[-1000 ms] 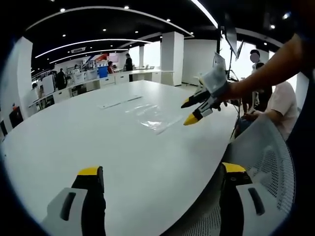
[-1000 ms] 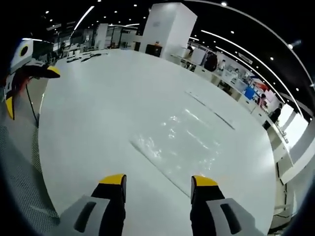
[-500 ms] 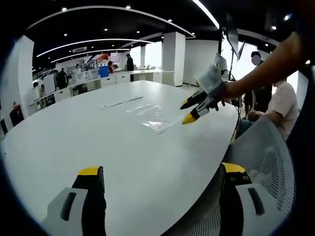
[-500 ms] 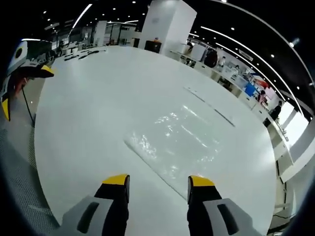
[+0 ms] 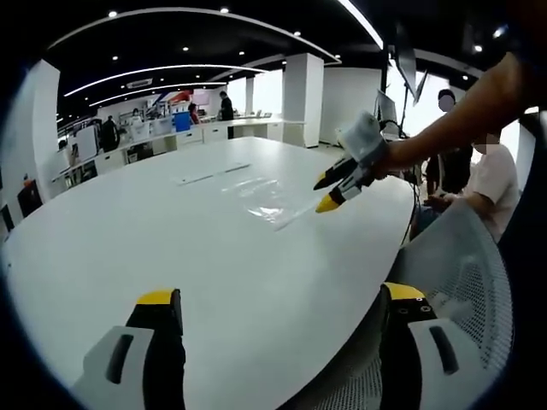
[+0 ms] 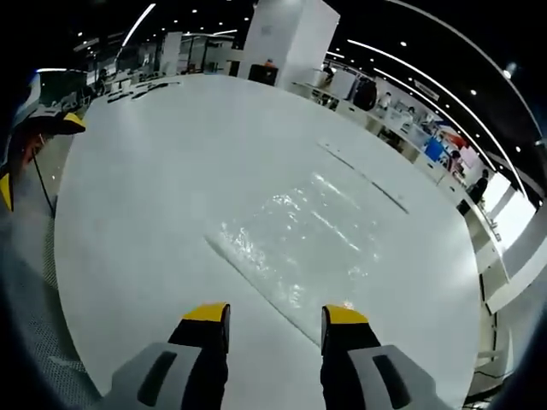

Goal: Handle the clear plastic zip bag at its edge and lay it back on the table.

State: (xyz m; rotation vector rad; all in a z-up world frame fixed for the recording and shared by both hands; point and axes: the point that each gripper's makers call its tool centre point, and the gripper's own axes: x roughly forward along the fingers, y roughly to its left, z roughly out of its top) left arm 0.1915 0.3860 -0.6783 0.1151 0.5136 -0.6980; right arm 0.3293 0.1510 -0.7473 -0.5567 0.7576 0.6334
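The clear plastic zip bag (image 6: 299,243) lies flat on the white table (image 6: 154,188), its near edge just ahead of my right gripper (image 6: 275,313). That gripper is open, with nothing between its yellow-tipped jaws. In the left gripper view the bag (image 5: 265,198) is a faint glossy patch far across the table (image 5: 128,239). There the right gripper (image 5: 327,192) hovers at the bag's right edge, held by a person's hand. My left gripper (image 5: 279,295) stands wide open over the table's near rim, holding nothing. It also appears at the left edge of the right gripper view, as the left gripper (image 6: 34,154).
A long thin strip (image 6: 363,179) lies on the table beyond the bag. A mesh chair back (image 5: 461,273) stands at the table's right side, with seated people (image 5: 491,175) behind it. A white pillar (image 6: 286,38) and desks stand in the background.
My right gripper has moved forward to the bag's near edge, and its jaws have narrowed slightly. The left gripper has stayed put.
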